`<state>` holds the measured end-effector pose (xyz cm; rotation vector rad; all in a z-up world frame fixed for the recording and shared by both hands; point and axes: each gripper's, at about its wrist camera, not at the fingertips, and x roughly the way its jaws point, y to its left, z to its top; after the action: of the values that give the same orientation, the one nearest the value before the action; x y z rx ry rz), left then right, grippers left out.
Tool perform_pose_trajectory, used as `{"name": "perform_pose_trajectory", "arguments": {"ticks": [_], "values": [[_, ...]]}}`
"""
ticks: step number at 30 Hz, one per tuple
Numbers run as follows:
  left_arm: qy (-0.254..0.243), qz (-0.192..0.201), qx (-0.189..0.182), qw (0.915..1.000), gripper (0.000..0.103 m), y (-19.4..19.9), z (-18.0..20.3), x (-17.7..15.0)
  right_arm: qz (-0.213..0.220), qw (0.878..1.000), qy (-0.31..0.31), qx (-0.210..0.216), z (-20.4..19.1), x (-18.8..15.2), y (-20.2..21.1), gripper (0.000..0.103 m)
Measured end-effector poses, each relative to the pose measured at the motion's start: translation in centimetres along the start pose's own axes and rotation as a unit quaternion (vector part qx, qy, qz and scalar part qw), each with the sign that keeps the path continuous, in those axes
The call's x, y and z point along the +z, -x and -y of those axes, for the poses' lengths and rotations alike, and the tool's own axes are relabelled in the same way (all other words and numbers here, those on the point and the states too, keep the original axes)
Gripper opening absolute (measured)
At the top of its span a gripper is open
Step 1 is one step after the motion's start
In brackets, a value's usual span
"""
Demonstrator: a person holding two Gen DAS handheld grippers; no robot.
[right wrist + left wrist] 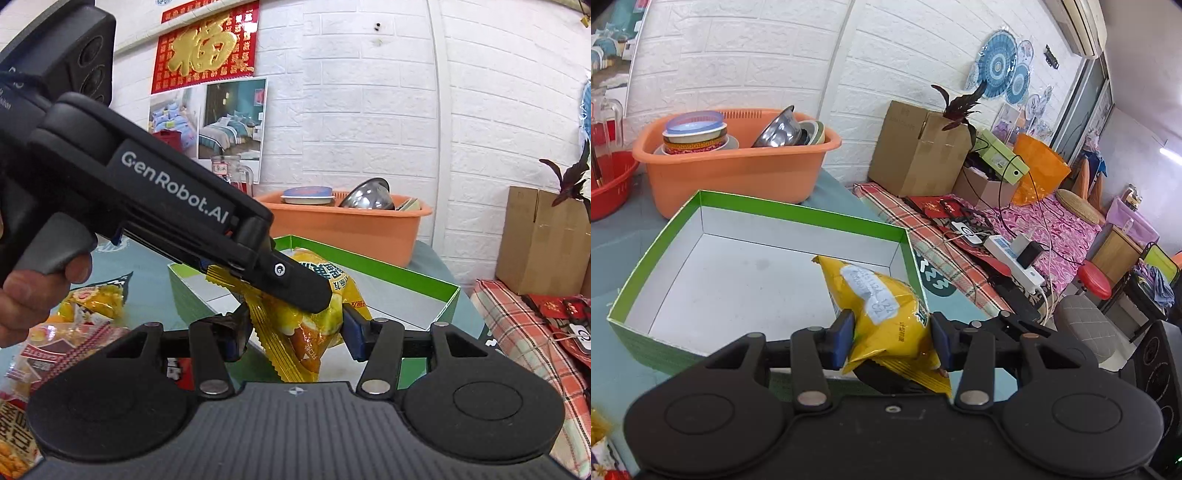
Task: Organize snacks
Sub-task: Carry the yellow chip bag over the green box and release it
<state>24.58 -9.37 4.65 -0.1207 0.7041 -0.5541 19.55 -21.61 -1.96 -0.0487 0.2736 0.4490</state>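
Clamping the yellow snack bag (886, 314) between both blue pads, the left gripper (892, 338) holds it above the near right corner of the green box (798, 216). The right gripper (295, 338) straddles the same bag; pad contact cannot be confirmed. An orange basin (738, 173) stands behind the box.
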Motion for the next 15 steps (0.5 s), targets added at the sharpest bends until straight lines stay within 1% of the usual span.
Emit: {"name": "perform_pose_trajectory", "arguments": {"ticks": [1,2,3,4,5,7,8,10,13,15], "values": [[0.001,0.000,0.002,1.0000,0.067,-0.3,-0.2,0.1,-0.001,1.000,0.002,-0.001,0.0,-0.1,-0.3,0.086],[0.001,-0.001,0.004,1.0000,0.085,-0.7,-0.4,0.1,-0.004,1.000,0.006,-0.004,0.1,-0.3,-0.8,0.087],[0.003,-0.003,0.006,1.0000,0.100,-0.9,-0.5,0.0,-0.008,1.000,0.009,-0.010,0.1,-0.5,-1.2,0.092],[0.008,-0.005,0.012,0.9999,0.103,-1.1,-0.7,-0.1,-0.014,1.000,0.014,-0.018,0.1,-0.7,-1.5,0.098],[0.012,-0.007,0.026,0.9996,0.103,-1.1,-0.7,-0.4,-0.023,0.999,0.020,-0.028,0.2,-0.8,-1.8,0.103],[0.008,-0.006,0.045,0.9989,0.103,-0.5,-0.7,-1.0,-0.011,0.999,0.026,-0.040,0.1,-1.2,-1.1,0.103],[-0.001,-0.006,0.051,0.9987,0.103,-0.2,-0.7,-1.1,-0.012,0.999,0.030,-0.039,0.1,-1.2,-0.6,0.103],[0.001,-0.003,0.064,0.9979,0.103,1.0,-0.7,-1.4,-0.014,0.999,0.024,-0.042,0.0,-1.0,0.4,0.103],[0.010,0.009,0.067,0.9977,0.103,3.5,-0.5,-1.9,-0.004,0.999,0.019,-0.045,-0.5,-0.3,2.9,0.103],[0.005,0.019,0.076,0.9969,0.103,5.7,0.1,-2.6,0.005,0.999,0.012,-0.050,-0.8,0.0,4.8,0.103]]}}
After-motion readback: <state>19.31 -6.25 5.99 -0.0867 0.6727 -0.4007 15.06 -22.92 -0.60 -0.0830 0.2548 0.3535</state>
